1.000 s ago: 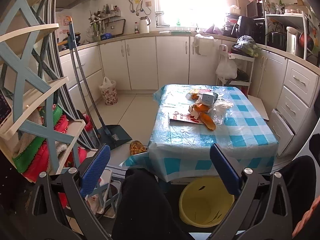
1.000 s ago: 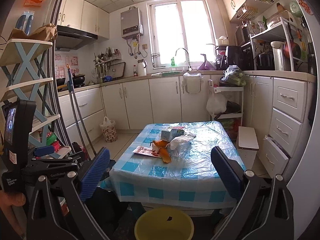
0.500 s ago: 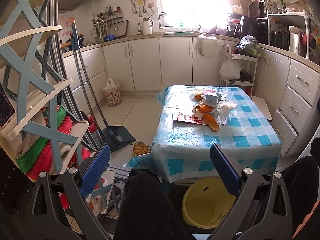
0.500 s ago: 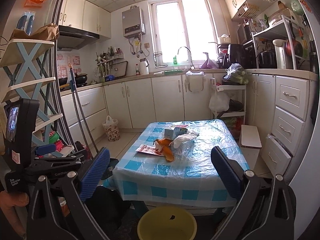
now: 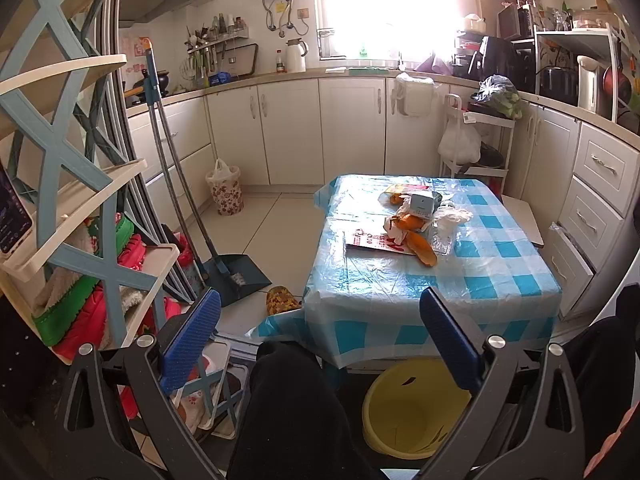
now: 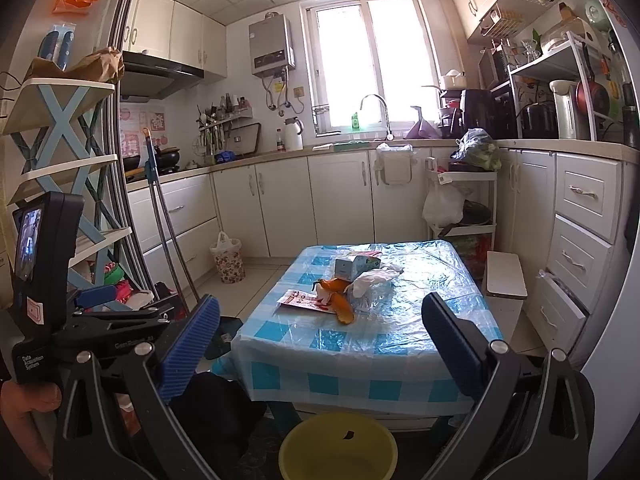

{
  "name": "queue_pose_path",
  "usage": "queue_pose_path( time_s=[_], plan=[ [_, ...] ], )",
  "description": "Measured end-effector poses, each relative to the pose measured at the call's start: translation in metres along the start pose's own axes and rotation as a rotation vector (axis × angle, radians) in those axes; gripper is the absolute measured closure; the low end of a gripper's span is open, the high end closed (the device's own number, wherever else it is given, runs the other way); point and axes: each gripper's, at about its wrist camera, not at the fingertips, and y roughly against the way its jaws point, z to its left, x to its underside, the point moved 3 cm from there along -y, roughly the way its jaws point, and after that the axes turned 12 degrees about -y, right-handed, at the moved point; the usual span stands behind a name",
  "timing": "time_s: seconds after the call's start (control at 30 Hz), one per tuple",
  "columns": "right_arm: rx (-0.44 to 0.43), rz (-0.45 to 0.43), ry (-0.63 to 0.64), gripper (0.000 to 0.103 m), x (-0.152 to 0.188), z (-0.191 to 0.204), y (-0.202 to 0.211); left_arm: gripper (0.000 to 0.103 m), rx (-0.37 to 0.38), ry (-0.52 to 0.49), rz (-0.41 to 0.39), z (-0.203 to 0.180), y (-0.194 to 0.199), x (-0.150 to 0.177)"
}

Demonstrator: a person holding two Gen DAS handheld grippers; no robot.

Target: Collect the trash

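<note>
A heap of trash lies mid-table on the blue checked cloth: orange peel, a red-printed flyer, a small grey carton and crumpled clear plastic. A yellow bin stands on the floor at the table's near edge. My left gripper and right gripper are both open and empty, held well short of the table. In the right wrist view the left gripper's body shows at the left, held by a hand.
The table fills the middle of the kitchen. At the left stand a blue-and-cream shelf rack, a broom and dustpan, and a slipper on the floor. White cabinets and drawers ring the room. A person's dark-clothed knee is between my left fingers.
Both views have tilted up and drawn back slightly, so the table and trash sit a little lower and farther. Both grippers stay open; the trash has not moved.
</note>
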Motion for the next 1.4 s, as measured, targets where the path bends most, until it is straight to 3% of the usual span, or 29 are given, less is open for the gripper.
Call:
queue_pose_path(
  time_s=[0.83,0.93,1.13,1.4],
  plan=[
    [-0.024,-0.020,-0.020,0.006,-0.006,0.003,-0.001,0.006,0.028,0.013,0.011,-0.004,-0.006,-0.004],
    [-0.011,-0.012,-0.016,0.006,-0.007,0.000,-0.012,0.006,0.042,0.012,0.025,-0.004,-0.019,-0.004],
    [0.010,0.085,-0.013,0.006,0.003,-0.014,-0.049,0.006,0.065,0.046,0.105,-0.002,-0.065,0.001],
    [0.029,0.171,-0.062,0.006,0.002,-0.055,-0.108,0.006,0.120,0.032,0.139,-0.030,-0.132,-0.020]
  ],
)
